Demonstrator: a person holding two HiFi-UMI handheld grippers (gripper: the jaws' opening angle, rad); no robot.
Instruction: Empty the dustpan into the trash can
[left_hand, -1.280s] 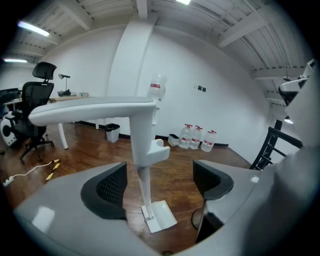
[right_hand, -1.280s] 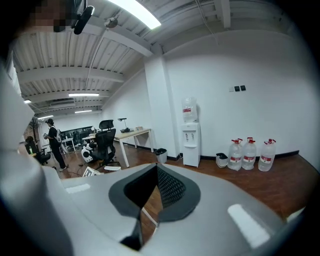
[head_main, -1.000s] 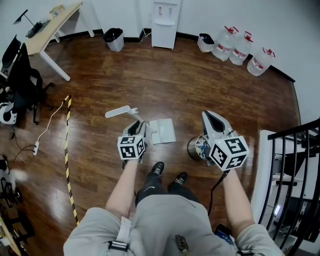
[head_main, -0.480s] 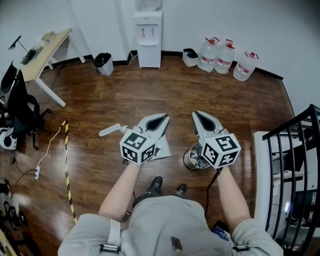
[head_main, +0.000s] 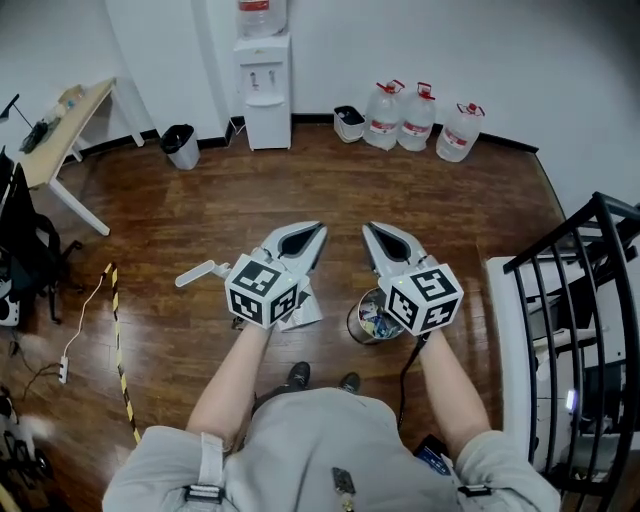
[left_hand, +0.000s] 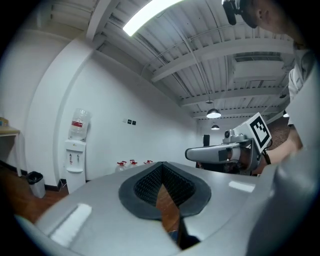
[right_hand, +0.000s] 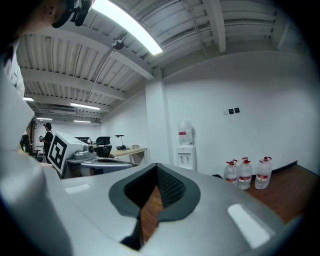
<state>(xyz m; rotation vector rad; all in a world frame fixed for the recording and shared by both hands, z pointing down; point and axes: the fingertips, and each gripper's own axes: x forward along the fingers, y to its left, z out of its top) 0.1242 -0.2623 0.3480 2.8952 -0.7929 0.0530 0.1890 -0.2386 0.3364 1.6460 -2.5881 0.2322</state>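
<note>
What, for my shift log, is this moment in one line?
left gripper: shut, empty | right gripper: shut, empty | dustpan: on floor | trash can: upright, holds rubbish

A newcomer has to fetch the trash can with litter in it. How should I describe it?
From the water dispenser at the back, cross the wooden floor to the person's shoes. The trash can stands just ahead of them, right of the white dustpan. Unlike the black bin beside the dispenser, it is round shiny metal with colourful litter inside.
</note>
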